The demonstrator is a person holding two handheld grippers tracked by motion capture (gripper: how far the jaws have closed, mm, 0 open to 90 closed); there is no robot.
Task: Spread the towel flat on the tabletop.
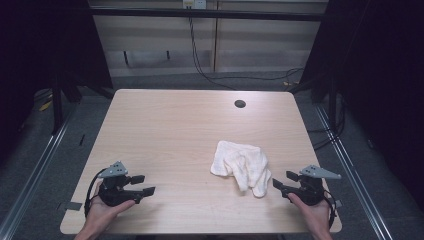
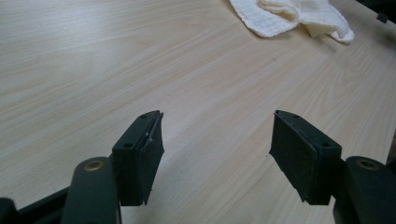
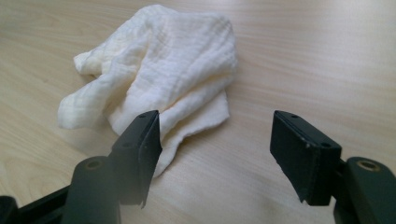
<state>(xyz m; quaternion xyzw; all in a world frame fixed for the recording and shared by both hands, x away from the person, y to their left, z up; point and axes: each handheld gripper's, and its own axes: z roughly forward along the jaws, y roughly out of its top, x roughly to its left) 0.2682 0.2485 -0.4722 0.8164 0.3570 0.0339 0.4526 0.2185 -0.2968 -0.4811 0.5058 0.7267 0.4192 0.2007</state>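
— Light wood desk (image 1: pixel 170 135), dark curtains at both sides, pale wall panels behind with a black cable (image 1: pixel 200 60) hanging down to the grey floor (image 1: pixel 45 150). Small round grommet hole (image 1: pixel 240 104) near the far edge. Containers?

— No bins or trays that I can see. Just a cloth (image 1: pixel 241 165) lying loose on the desk, right of centre, toward the near side.

— Left tool?

— Left tool (image 1: pixel 141 184), near-left corner, held in the person's left hand (image 1: pixel 102 212). Jaws stand wide apart, nothing between them, bare wood in the gap. It's well apart from the cloth, which sits far off at the top right of the left gripper view.

— Right tool?

— Right tool (image 1: pixel 283 180), near-right corner, in the right hand (image 1: pixel 315 215). Jaws spread wide too, holding nothing. Tips point at the cloth and sit just beside its near edge. From the right gripper view one jaw overlaps a cloth corner in the picture; can't tell if it touches.

— Cloth look?

— Cream-white, waffle or gauze weave, crumpled and bunched, not folded. Flat patch at the far left, a couple of rolled lobes trailing toward the right tool.
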